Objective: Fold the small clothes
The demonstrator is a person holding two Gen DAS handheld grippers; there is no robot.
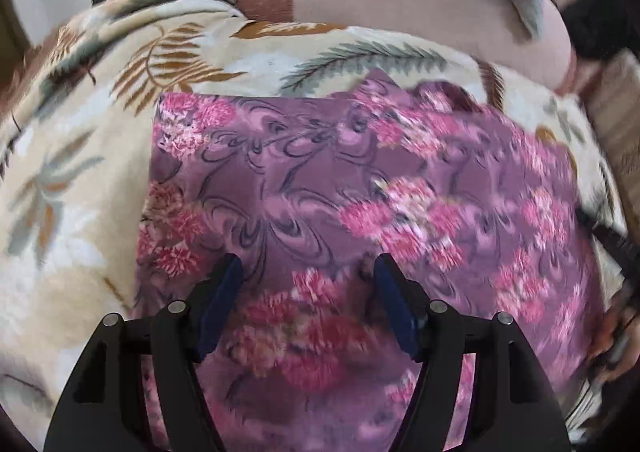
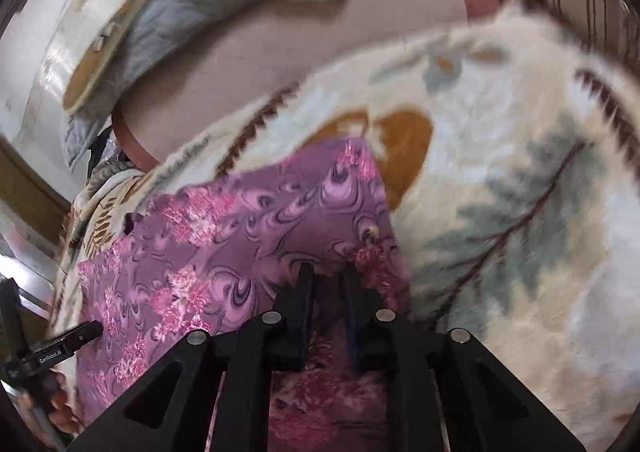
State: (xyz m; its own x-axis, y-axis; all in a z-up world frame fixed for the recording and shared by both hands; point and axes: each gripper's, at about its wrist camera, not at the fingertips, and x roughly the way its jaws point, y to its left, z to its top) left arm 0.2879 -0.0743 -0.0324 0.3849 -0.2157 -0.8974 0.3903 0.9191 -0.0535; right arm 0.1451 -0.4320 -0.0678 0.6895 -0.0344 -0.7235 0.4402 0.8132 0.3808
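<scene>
Left wrist view: the left gripper (image 1: 308,272) hovers spread wide over the purple cloth with pink flowers (image 1: 320,188), lying on a cream leaf-print fleece blanket (image 1: 80,140). Right gripper (image 2: 328,276) pinches that cloth's near edge.

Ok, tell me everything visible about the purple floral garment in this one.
The purple floral garment is thin printed fabric, mauve with dark swirls and pink flower clusters. It lies spread, mostly flat, on the cream leaf-patterned fleece blanket, its far edge uneven. The left claw hangs open over its near part. The right claw is nearly closed at its right edge; whether it pinches the cloth is unclear. Motion blur hides seams.
</scene>
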